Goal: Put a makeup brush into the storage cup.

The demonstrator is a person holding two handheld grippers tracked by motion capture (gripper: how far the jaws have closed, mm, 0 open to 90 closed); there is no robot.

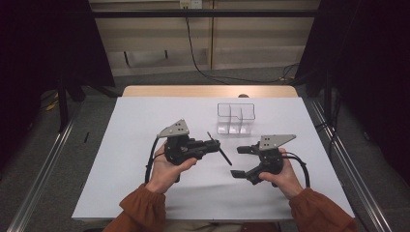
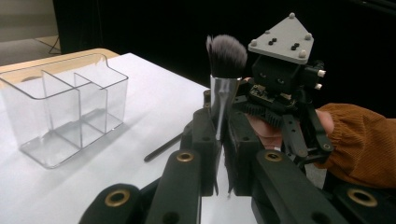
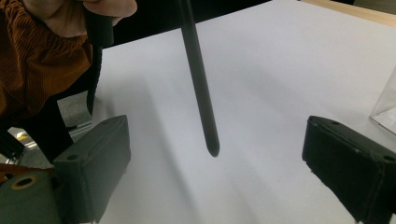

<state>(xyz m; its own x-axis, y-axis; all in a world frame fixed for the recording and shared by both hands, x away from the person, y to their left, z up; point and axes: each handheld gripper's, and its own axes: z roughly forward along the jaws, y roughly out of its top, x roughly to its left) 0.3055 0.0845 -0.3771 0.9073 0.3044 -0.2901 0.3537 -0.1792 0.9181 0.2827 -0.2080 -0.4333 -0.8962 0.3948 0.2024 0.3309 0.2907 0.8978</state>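
We see the left tool (image 1: 213, 144) clamped on a makeup brush (image 1: 220, 150) near the middle of the white tabletop (image 1: 135, 125). In the left gripper view its jaws pinch the brush's silver ferrule (image 2: 219, 105), and the grey bristle head (image 2: 226, 55) stands up above them. In the high view the black handle slants away from the jaws toward the person, above the tabletop, with its end pointing at the right tool (image 1: 240, 162).

The right tool stands wide, its two jaws well apart and nothing pressed between them. In the right gripper view the handle's tip (image 3: 212, 148) hangs in the gap between those jaws, touching neither pad.

Beyond the tools, toward the far edge, we see a clear organizer (image 1: 235, 117) standing upright on the tabletop, with inner walls dividing it into compartments. It sits apart from both tools, nearer the right one.

The person's hands hold the tools from below, orange sleeves (image 1: 142, 209) at the wrists.
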